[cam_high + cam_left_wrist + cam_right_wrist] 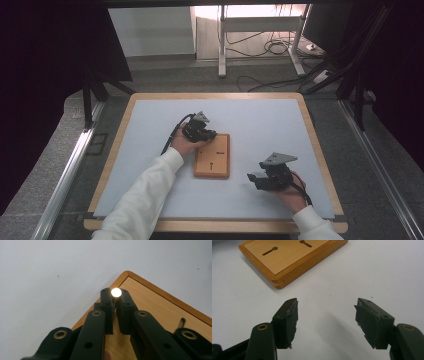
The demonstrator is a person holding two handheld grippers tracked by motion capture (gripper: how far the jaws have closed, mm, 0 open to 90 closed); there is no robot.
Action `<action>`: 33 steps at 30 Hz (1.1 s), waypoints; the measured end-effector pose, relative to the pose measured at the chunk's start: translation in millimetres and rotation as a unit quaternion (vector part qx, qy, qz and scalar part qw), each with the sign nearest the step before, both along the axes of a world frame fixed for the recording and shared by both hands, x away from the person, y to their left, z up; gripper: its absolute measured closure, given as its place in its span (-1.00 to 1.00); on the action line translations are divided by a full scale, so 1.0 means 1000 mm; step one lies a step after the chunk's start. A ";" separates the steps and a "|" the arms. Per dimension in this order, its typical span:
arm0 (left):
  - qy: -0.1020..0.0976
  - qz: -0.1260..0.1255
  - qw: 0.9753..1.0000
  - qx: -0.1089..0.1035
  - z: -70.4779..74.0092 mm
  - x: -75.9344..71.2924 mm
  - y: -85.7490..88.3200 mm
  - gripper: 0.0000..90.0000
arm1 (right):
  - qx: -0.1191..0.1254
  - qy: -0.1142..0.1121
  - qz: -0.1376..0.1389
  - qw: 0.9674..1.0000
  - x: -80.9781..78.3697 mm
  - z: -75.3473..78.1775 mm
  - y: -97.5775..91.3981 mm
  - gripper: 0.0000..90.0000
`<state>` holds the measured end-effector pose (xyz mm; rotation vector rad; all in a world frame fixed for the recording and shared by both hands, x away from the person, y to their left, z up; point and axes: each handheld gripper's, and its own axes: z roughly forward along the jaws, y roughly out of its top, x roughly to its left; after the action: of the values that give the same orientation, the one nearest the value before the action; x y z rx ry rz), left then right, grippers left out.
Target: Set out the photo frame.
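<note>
Presently the left gripper fingers clamp the upright peg at the board corner, frame centre; the right gripper is open, empty.

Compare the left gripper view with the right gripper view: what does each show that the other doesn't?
Left gripper view: the left claw shut on a thin pin with a shiny round head, over the board's corner. Right gripper view: the right claw open, nothing between its jaws, plus two keyhole-shaped slots. Both: the flat rectangular wooden board on the white table surface.
</note>
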<state>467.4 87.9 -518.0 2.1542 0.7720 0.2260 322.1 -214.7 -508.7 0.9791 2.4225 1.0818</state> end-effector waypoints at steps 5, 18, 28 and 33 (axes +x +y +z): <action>0.006 0.001 1.000 -0.003 0.000 0.001 0.000 0.88 | 0.000 0.000 0.000 1.000 0.000 0.000 0.000 -0.23; 0.030 0.002 0.999 0.016 0.006 0.005 -0.002 0.88 | 0.002 -0.014 0.013 1.000 -0.001 0.003 0.003 -0.23; 0.040 -0.001 0.999 0.021 0.007 0.007 -0.002 0.88 | -0.008 -0.038 0.052 0.998 -0.009 0.008 0.018 -0.26; 0.046 -0.003 0.999 0.022 0.008 0.010 -0.002 0.88 | -0.008 -0.043 0.063 0.997 -0.010 0.009 0.025 -0.26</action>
<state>477.4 85.4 -509.8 2.2212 0.8187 0.1423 312.4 -189.7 -499.5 0.7680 2.4459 1.1201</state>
